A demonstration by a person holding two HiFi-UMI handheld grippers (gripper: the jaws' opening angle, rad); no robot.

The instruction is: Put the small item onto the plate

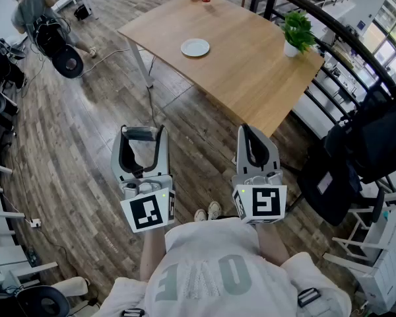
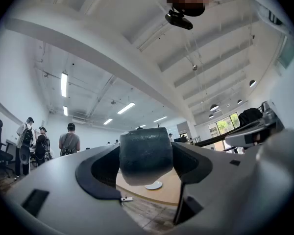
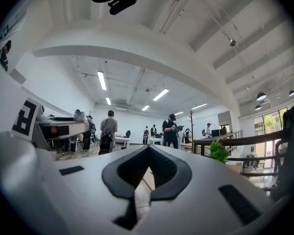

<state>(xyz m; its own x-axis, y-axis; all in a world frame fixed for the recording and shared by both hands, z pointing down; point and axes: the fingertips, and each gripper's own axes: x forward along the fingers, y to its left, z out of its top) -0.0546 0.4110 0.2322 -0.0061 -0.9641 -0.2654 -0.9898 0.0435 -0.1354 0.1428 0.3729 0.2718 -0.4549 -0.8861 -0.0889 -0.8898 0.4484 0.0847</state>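
Small dark item (image 2: 146, 155) clamped in left claw (image 1: 143, 137), right claw (image 3: 149, 150) together, empty; plate (image 1: 195, 47) well apart on table (image 1: 251, 78).

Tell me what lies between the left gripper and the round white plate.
From the left gripper, the head view shows brown plank floor with a thin cable, then bare light wooden table up to the round white plate.

Tabletop (image 1: 244, 65) lies open around the plate (image 1: 195, 47); potted plant (image 1: 296, 33) crowds its right edge.
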